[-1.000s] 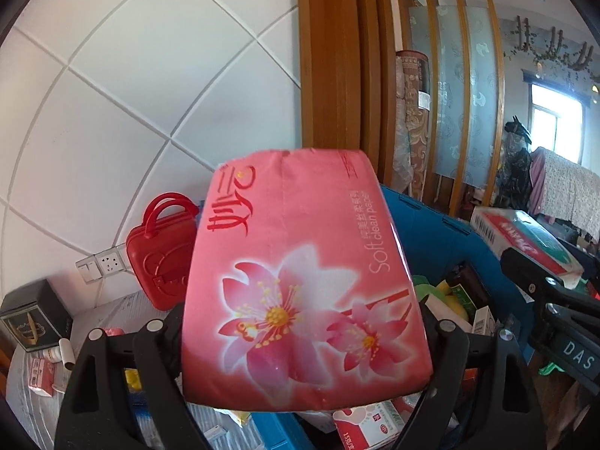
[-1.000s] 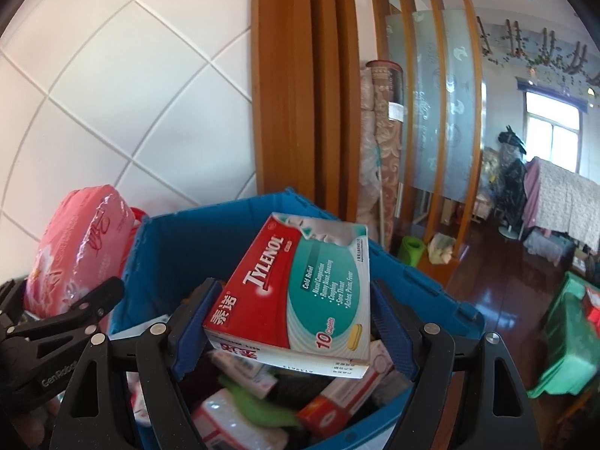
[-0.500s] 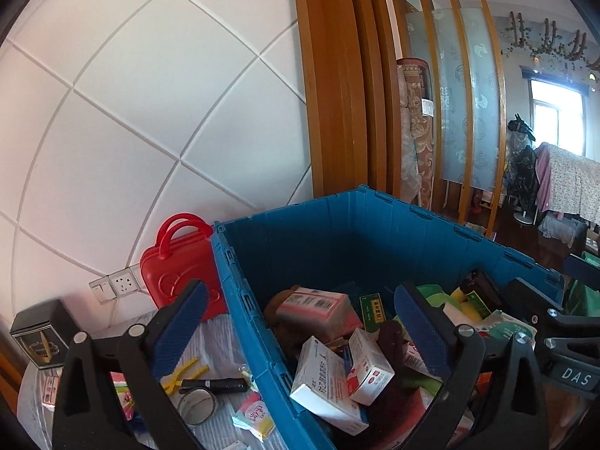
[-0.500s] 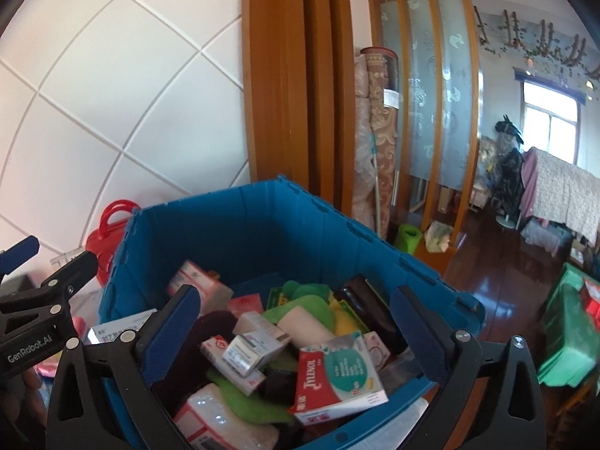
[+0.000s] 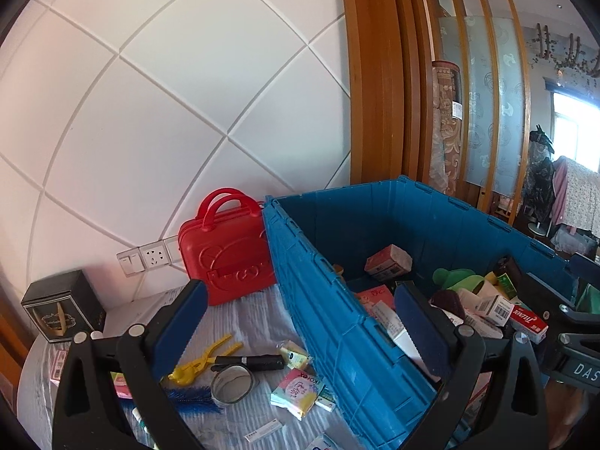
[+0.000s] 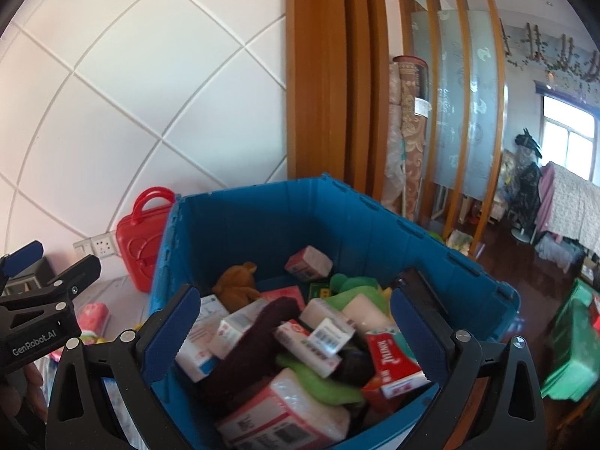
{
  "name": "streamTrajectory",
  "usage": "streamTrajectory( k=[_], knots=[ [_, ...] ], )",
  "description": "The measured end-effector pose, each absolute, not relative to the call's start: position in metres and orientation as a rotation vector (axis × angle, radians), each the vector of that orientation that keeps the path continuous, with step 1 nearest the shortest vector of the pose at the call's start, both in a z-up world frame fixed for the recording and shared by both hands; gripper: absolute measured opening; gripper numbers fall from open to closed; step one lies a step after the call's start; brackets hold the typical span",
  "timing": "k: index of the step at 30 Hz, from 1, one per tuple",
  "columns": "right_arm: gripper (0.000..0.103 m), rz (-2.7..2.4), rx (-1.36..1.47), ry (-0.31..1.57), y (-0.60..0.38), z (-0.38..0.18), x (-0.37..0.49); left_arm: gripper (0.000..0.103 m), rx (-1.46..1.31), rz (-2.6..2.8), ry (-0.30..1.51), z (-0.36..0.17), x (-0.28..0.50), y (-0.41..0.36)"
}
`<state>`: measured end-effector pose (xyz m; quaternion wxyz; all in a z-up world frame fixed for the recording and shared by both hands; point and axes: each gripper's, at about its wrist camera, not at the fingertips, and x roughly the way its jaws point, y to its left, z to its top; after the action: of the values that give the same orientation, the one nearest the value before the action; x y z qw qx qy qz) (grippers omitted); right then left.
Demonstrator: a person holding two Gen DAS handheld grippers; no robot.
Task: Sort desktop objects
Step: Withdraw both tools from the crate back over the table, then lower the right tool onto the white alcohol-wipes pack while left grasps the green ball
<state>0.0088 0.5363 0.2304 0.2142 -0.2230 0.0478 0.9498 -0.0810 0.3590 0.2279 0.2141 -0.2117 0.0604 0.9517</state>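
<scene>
Grippers both empty. Left gripper (image 5: 300, 322) spread wide, straddling the near wall of the blue plastic crate (image 5: 337, 330). Right gripper (image 6: 292, 322) spread wide above the crate's contents; red-and-teal Tylenol box (image 6: 390, 360) lies inside, among cartons. Red plastic toy case (image 5: 225, 247) stands beside the crate.

Left wrist view: looks forward and slightly down from above the table (image 5: 258, 311), straddling the left wall of the blue crate (image 5: 337, 322). Right wrist view: looks forward and down from close above the crate's near edge into its interior. Both views share the crate, the red case (image 5: 225, 247) and the tiled wall (image 6: 131, 93).
</scene>
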Motion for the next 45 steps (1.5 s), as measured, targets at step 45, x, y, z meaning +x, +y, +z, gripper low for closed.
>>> streamTrajectory(
  k=[45],
  knots=[
    [0.103,2.711,-1.165,-0.056,0.37,-0.072,0.011,0.101,-1.05,2.851,0.033,-0.058,-0.038,0.073]
  ],
)
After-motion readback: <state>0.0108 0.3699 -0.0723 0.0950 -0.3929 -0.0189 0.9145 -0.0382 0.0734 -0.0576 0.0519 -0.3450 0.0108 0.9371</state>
